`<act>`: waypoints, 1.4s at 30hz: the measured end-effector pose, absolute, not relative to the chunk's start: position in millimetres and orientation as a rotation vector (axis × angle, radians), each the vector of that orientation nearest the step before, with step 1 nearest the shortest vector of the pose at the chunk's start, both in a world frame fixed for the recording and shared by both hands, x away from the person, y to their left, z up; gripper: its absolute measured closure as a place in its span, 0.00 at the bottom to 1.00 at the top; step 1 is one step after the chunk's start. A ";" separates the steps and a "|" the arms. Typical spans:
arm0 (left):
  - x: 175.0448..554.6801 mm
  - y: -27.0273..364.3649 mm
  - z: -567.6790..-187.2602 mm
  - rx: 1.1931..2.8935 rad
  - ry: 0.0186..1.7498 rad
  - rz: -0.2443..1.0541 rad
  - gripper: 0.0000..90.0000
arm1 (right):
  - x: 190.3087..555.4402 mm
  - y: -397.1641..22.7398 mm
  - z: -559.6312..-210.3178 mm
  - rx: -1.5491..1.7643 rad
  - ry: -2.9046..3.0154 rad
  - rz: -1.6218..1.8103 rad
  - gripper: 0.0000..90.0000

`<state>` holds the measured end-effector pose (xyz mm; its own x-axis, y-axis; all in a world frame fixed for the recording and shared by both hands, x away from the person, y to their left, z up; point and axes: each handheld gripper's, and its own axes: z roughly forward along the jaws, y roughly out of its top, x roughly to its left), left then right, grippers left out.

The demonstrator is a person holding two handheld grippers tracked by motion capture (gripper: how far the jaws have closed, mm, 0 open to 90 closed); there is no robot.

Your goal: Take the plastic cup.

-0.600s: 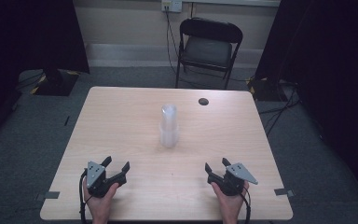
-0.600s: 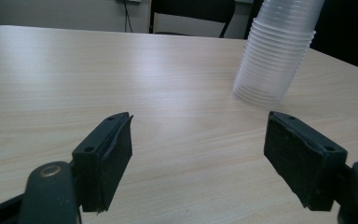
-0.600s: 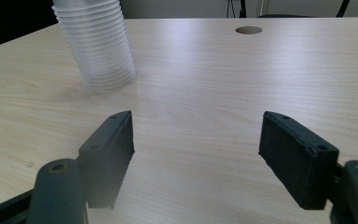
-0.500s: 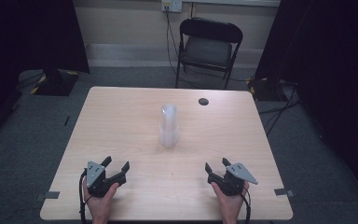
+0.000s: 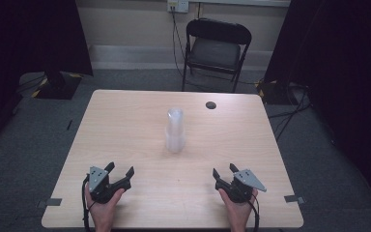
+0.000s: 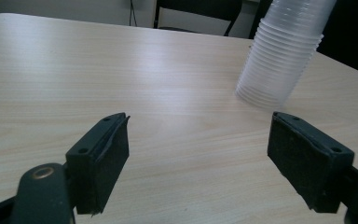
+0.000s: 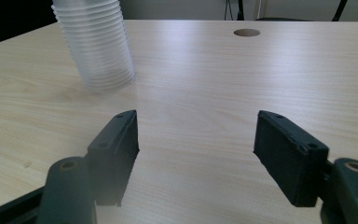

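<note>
Mid-desk stands a stack of clear plastic cups, upside down, nested tight — light, thin-walled, slick, likely to crush or tip if pinched hard. Best taken low on the sidewall, near the wide rims, gently. Left hand-held gripper and right hand-held gripper rest near the desk front edge, jaws apart, empty, well away from the stack.

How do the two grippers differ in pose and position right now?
The left gripper sits near the table's left front corner, jaws angled right toward the stack of cups; the right gripper sits at the right front, jaws angled left. Both are open, empty, and apart from the stack.
</note>
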<state>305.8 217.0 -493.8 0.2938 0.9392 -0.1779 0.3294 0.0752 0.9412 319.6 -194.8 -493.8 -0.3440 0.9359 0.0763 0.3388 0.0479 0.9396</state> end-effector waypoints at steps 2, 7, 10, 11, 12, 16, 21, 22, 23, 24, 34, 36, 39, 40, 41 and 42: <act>305.7 216.0 -493.1 1.470 1.236 0.702 0.23 | 319.6 -195.6 -493.9 1.287 1.738 1.309 0.34; 309.4 214.3 -490.2 1.467 1.230 0.678 0.23 | 318.2 -195.6 -493.9 1.281 1.726 1.315 0.34; 312.0 213.2 -486.6 1.493 1.218 0.679 0.23 | 317.5 -194.8 -493.8 1.275 1.735 1.314 0.34; 313.1 212.6 -485.2 1.497 1.209 0.685 0.23 | 317.5 -194.8 -493.8 1.275 1.735 1.314 0.34; 314.4 211.7 -483.7 1.502 1.204 0.691 0.23 | 317.5 -195.2 -493.8 1.275 1.738 1.317 0.35; 321.0 207.0 -476.7 1.514 1.170 0.693 0.26 | 317.4 -195.4 -493.9 1.272 1.741 1.324 0.35; 330.0 200.7 -465.9 1.532 1.133 0.691 0.25 | 317.5 -196.6 -494.0 1.274 1.735 1.333 0.35; 333.5 198.2 -461.3 1.541 1.116 0.687 0.25 | 317.7 -196.6 -494.1 1.272 1.736 1.332 0.35; 335.3 196.5 -459.4 1.544 1.113 0.663 0.25 | 317.7 -196.5 -494.0 1.273 1.737 1.332 0.35; 337.0 194.7 -457.7 1.551 1.105 0.650 0.26 | 317.6 -196.5 -494.0 1.273 1.736 1.334 0.35; 353.9 173.7 -436.3 1.611 1.025 0.653 0.28 | 317.2 -196.3 -494.0 1.266 1.737 1.333 0.33; 357.3 171.9 -431.5 1.608 1.017 0.663 0.28 | 316.9 -195.7 -494.0 1.263 1.734 1.327 0.31; 360.9 170.6 -426.5 1.614 1.006 0.664 0.28 | 316.5 -195.1 -493.9 1.257 1.736 1.320 0.30; 362.7 169.5 -423.9 1.612 1.004 0.671 0.28 | 316.3 -194.6 -493.8 1.255 1.739 1.318 0.28; 364.2 168.5 -421.5 1.612 0.996 0.672 0.28 | 316.3 -194.6 -493.8 1.255 1.739 1.318 0.28; 366.1 167.5 -418.7 1.617 0.987 0.667 0.28 | 316.5 -194.6 -493.8 1.255 1.739 1.315 0.26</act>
<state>366.1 167.5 -418.7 0.4989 0.8643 -0.0641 0.2623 -0.0802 0.9616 316.5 -194.6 -493.8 -0.3598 0.9306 0.0672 0.3182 0.0546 0.9464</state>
